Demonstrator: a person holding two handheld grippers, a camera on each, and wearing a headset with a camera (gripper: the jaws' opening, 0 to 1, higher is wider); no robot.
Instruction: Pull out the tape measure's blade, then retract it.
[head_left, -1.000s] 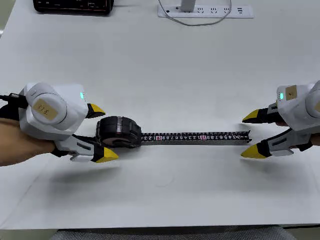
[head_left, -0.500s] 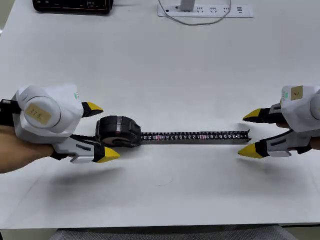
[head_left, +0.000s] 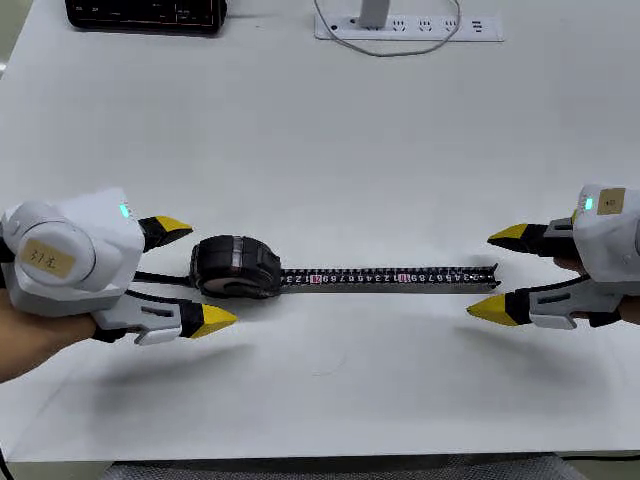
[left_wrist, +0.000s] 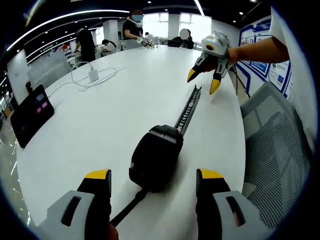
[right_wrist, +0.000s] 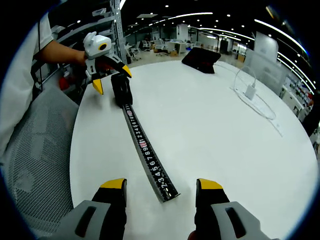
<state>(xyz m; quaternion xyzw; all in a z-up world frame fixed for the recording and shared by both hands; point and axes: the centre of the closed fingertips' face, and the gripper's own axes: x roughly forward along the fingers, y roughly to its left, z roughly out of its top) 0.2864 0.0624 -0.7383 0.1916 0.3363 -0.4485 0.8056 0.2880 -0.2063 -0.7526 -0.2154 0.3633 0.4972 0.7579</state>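
A black tape measure case (head_left: 236, 267) lies on the white table (head_left: 330, 150), its blade (head_left: 390, 277) pulled out flat to the right, ending in a hook (head_left: 493, 272). My left gripper (head_left: 192, 272) is open just left of the case, with its yellow-tipped jaws apart from it. In the left gripper view the case (left_wrist: 156, 156) sits ahead of the jaws, untouched. My right gripper (head_left: 503, 273) is open just right of the blade's end, holding nothing. The right gripper view shows the blade (right_wrist: 146, 150) ending between and ahead of the jaws.
A white power strip (head_left: 410, 22) with a cable lies at the table's far edge, a dark device (head_left: 146, 12) at the far left. A grey mesh chair (left_wrist: 277, 145) stands beside the table. People stand far off at the table's other end.
Both grippers have drawn back, the left to the left off the case, the right a little to the right and down. The tape and its blade lie where they were.
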